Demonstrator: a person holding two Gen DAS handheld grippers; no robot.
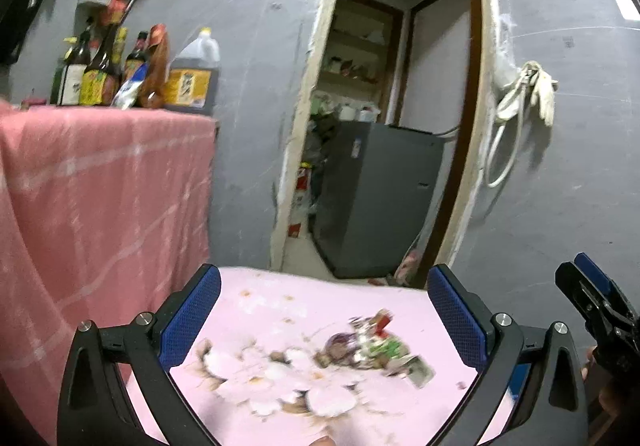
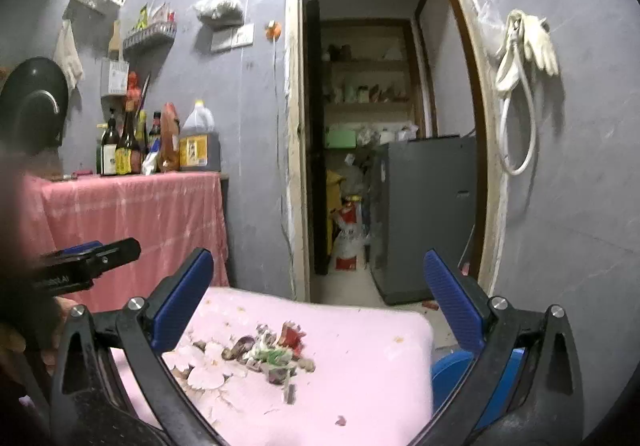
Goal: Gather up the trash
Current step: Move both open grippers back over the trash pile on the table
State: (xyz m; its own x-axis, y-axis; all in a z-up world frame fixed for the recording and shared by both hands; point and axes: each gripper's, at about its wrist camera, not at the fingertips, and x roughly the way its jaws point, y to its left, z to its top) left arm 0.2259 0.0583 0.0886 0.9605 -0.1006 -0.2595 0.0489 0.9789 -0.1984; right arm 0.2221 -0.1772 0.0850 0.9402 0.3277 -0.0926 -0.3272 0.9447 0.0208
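Two blue-padded fingers of the left gripper stand spread wide in the left wrist view, holding nothing, above a pink flowered tabletop. A pile of trash, scraps of wrappers and peel, lies on that tabletop between the fingers, nearer the right one and apart from both. At the right edge of this view the right gripper shows only in part, so its fingers cannot be judged from here. Behind, bottles stand on a pink cloth against the grey wall, and a grey fridge shows through the doorway. In the right wrist view the right gripper also has its fingers spread wide and empty. The pile of trash lies on the pink tabletop between them, somewhat nearer the left finger, touching neither. The left gripper pokes in from the left edge, beside the pink cloth. A blue bin sits just beside the tabletop's right edge, partly hidden by the right finger, and white gloves hang on the wall.
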